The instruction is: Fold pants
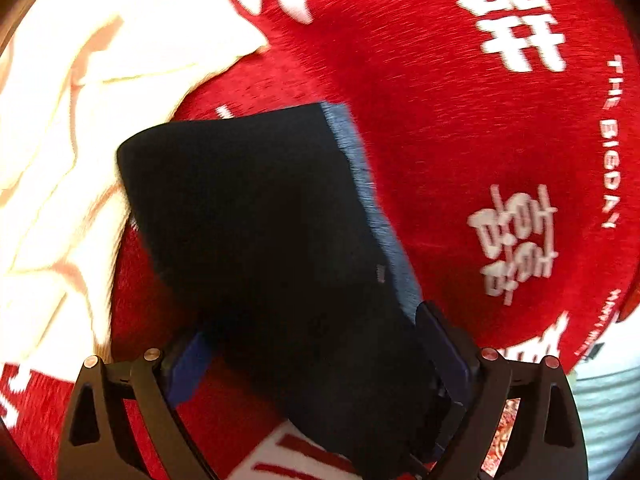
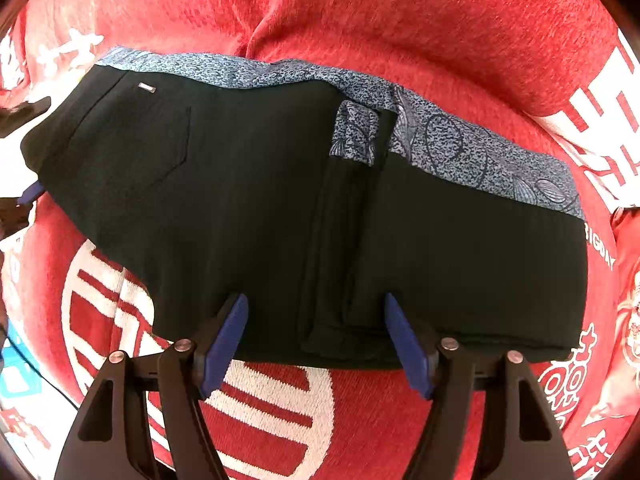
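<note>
Folded black pants (image 2: 248, 200) lie on a red blanket (image 2: 460, 32) with white lettering, patterned blue-grey waistband (image 2: 452, 144) along the far edge. A narrow folded strip of the pants lies across the middle, its own bit of waistband on top. Right tool (image 2: 316, 340) sits at the near edge of the pants, blue pads spread wide, gripping nothing. Left tool (image 1: 316, 360) is also spread; the pants (image 1: 256, 220) pass between its pads, touching the right-hand one, not clamped. Left view is motion-blurred. Cream cloth (image 1: 80, 120) lies crumpled beside the pants, on the left.
</note>
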The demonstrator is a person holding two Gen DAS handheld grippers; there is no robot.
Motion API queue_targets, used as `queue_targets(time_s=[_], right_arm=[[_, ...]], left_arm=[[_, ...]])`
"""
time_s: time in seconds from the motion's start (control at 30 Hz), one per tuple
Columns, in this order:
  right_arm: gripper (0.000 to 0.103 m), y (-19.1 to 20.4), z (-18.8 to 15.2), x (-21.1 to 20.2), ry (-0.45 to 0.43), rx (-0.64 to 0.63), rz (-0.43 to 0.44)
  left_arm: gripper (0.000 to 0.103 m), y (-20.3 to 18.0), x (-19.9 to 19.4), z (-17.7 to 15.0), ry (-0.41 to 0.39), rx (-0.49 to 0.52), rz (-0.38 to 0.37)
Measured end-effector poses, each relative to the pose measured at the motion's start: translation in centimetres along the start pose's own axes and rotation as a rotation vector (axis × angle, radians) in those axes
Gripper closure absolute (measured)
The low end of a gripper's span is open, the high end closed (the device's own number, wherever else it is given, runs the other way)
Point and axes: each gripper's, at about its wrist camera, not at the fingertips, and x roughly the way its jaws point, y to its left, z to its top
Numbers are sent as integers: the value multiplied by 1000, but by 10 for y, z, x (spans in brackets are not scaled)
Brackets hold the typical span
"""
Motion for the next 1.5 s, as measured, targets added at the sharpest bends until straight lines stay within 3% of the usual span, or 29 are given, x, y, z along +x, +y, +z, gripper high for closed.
queue_targets(time_s=[0.07,0.2,0.23,0.27,0.3,0.37,0.47,0.57,0.67,0.77,0.93,1.1,1.23,1.4,1.43,1.47,1.5], right_arm=[[28,1,0,0,-1,-1,-3],[27,1,0,0,-4,-3,2],[27,1,0,0,-3,-5,4],[27,1,0,-1,0,-5,9],[27,0,1,-2,2,-5,13],[27,-2,4,-7,10,-6,27],[27,-9,9,-23,3,19,56],[27,-15,25,-44,-10,58,118],[27,-14,56,-60,0,62,220],[26,4,99,-74,14,0,311],[24,77,174,-77,107,-151,444],[22,170,212,-73,194,-342,460],[21,233,220,-46,338,-433,440],[21,266,215,-6,446,-527,304],[27,267,213,-1,461,-531,283],[58,266,211,3,472,-529,286],[73,264,210,5,477,-521,305]], left_arm=[[4,-5,3,2,-18,-2,10],[9,-19,5,1,-38,25,142],[25,-25,7,0,-46,45,185],[48,-33,9,-2,-54,90,259],[60,-40,12,-5,-50,168,361],[68,-49,13,-8,-45,241,400],[70,-69,12,-17,-60,358,461],[70,-96,16,-39,-105,553,562],[70,-116,25,-65,-136,741,652],[70,-123,29,-78,-155,825,681],[70,-126,30,-81,-160,830,699],[70,-130,28,-88,-184,873,736],[70,-132,26,-92,-190,872,748],[70,-134,28,-96,-199,870,758],[70,-135,28,-97,-200,873,761],[70,-133,30,-95,-194,874,763],[70,-135,31,-97,-185,872,765]])
